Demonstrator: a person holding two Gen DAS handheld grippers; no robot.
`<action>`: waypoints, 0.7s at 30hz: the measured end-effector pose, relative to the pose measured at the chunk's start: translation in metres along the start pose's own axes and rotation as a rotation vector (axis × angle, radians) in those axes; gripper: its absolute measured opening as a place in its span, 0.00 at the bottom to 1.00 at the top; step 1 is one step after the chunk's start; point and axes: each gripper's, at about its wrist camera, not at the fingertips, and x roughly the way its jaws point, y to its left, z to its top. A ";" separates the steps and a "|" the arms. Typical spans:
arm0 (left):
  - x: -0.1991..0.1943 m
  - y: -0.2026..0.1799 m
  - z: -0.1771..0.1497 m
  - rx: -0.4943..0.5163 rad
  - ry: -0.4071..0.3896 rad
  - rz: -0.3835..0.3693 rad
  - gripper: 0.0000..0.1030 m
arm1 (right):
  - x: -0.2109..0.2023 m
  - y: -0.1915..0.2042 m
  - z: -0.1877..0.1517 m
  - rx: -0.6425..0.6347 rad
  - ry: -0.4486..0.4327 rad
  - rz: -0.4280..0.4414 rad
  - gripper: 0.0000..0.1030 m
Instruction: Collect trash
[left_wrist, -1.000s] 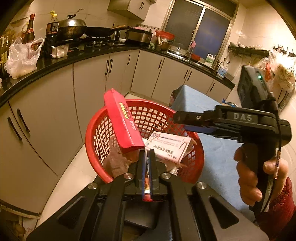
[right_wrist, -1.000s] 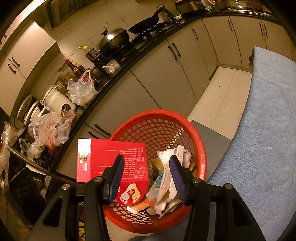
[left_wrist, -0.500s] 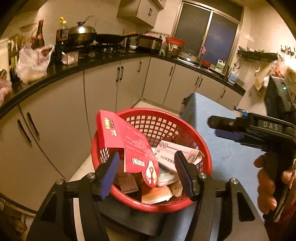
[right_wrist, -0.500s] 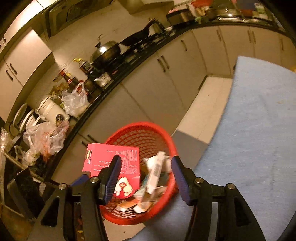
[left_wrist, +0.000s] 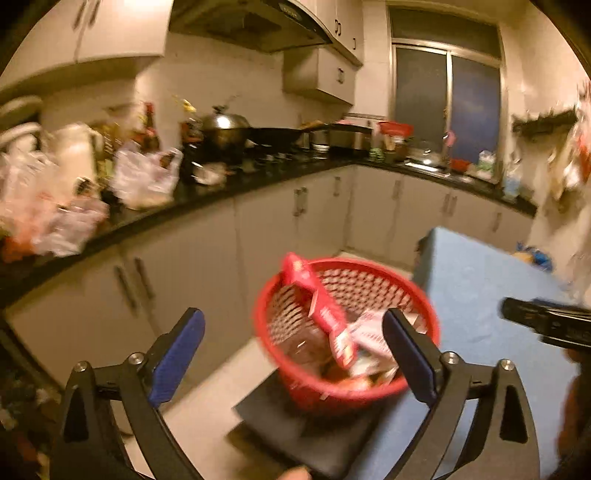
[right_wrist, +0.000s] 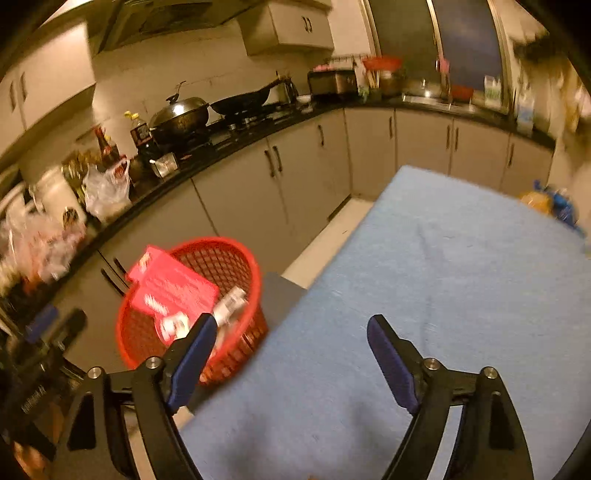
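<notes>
Red carton (left_wrist: 325, 314) released into red mesh basket (left_wrist: 369, 391), both grippers (left_wrist: 291, 347) (right_wrist: 291, 354) just opened wide and empty; pull clear without clipping rim.

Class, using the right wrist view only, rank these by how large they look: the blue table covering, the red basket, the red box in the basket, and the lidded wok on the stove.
1. blue table covering
2. red basket
3. red box
4. lidded wok, though it stands farther from the camera, so its true size is unsure.

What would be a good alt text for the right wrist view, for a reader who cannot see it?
The open right gripper hangs empty over a blue tablecloth. At left a red basket holds a red box and paper trash, before grey kitchen cabinets.
</notes>
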 end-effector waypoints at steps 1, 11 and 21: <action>-0.010 -0.003 -0.007 0.023 -0.002 0.070 0.98 | -0.010 0.001 -0.010 -0.022 -0.010 -0.017 0.87; -0.066 0.002 -0.066 -0.028 0.044 0.242 1.00 | -0.098 0.003 -0.105 -0.121 -0.103 -0.108 0.92; -0.064 -0.014 -0.083 -0.030 0.119 0.261 1.00 | -0.125 0.012 -0.134 -0.169 -0.142 -0.120 0.94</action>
